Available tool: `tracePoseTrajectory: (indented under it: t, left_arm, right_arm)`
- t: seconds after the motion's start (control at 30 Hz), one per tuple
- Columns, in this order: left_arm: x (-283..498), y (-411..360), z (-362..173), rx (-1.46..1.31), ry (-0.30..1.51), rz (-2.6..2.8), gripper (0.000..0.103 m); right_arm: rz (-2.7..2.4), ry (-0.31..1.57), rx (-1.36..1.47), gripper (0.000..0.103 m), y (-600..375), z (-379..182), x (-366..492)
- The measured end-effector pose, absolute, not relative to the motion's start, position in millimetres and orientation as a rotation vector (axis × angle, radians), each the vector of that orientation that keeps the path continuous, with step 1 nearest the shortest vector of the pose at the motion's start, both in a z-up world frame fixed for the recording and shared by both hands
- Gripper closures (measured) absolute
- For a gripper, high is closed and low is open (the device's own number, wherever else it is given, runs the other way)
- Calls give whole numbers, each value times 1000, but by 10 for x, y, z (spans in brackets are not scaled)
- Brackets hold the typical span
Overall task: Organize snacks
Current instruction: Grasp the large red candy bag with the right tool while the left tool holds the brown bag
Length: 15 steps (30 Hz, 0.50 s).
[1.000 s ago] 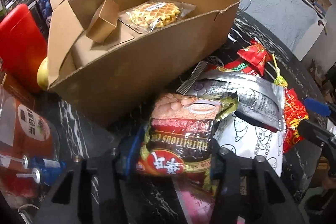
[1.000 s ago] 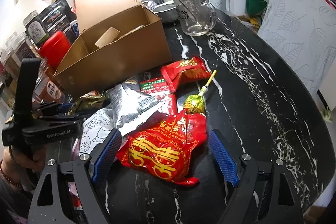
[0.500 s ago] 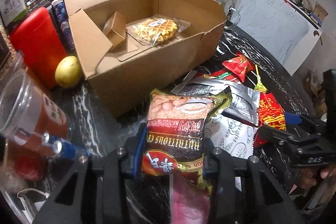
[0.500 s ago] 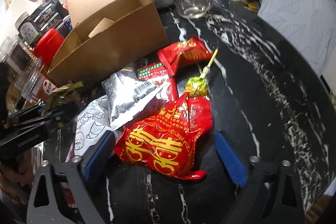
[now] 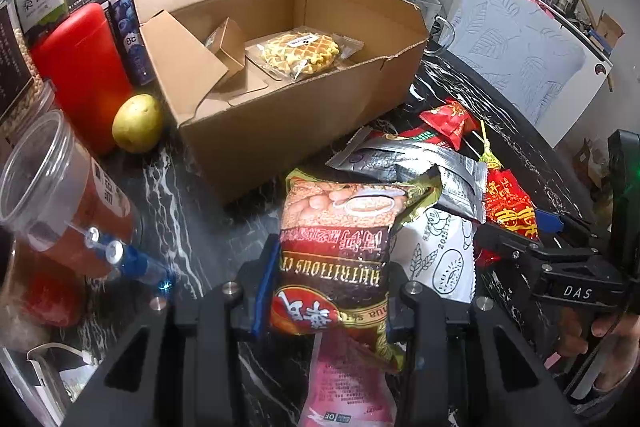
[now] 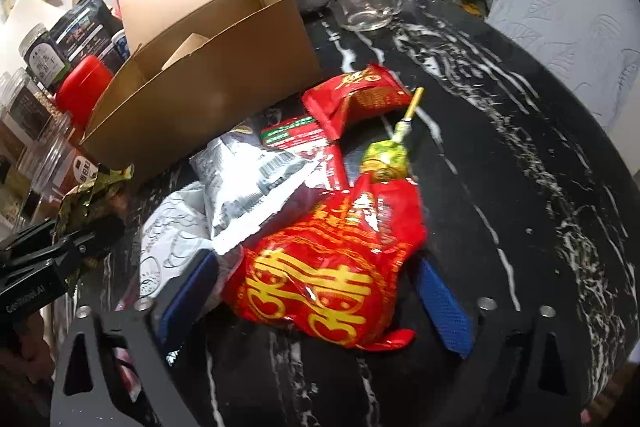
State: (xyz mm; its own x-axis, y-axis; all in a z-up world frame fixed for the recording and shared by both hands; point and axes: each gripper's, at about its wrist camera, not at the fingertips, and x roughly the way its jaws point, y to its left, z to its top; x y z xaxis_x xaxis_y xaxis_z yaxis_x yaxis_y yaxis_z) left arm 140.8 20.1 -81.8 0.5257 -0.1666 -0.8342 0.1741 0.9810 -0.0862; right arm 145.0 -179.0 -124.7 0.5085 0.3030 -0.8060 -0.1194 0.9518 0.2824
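The left gripper [image 5: 326, 291] pinches a brown and gold cereal packet [image 5: 340, 247] by its lower half, the packet lifted clear of the black white-veined marble tabletop [image 6: 520, 155] and standing in front of the open brown cardboard box [image 5: 288, 115]. The packet's print reads upside down, with "NUTRITIOUS" legible. Between the packet and the box's near wall lies a bare strip of tabletop. Inside the box sit a clear-wrapped waffle [image 5: 300, 53] and a small folded cardboard insert [image 5: 228, 43]; the floor in front of them is free. The box's lid stands up at the back. Left of it crowd a yellow-green round fruit [image 5: 136, 123], a red plastic canister [image 5: 84, 67] and a clear plastic jar with a red label [image 5: 52, 195].

The right gripper [image 6: 316, 291] is spread wide and closing, its blue pads either side of a red foil bag with gold double-happiness characters [image 6: 328, 259] that lies on the table; whether the pads touch it cannot be told. Beside the bag lie a silver foil pouch with a barcode [image 6: 256, 187], a white paper-look packet with line drawings [image 6: 172, 227], a green-wrapped lollipop on a yellow stick [image 6: 388, 159] and a smaller red snack packet [image 6: 360, 95]. Right of the pile the tabletop runs bare to its curved edge. The right tool's body reads "DAS" in the left view; the left tool's reads "GenRobot.AI" in the right view.
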Motion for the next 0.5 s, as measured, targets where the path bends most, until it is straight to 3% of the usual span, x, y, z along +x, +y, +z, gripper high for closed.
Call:
tracePoseTrajectory:
  t: [0.2, 0.33, 0.5]
  left_arm:
    - [1390, 162, -802, 9, 989, -218, 63]
    - [1374, 140, -799, 13, 988, -219, 63]
    - [1350, 121, -827, 12, 995, -219, 63]
  right_arm:
    - [251, 999, 196, 25, -1842, -1228, 1398]
    - [268, 1003, 171, 28, -1830, -1225, 1388]
    - [278, 993, 184, 41, -1879, -1188, 1330]
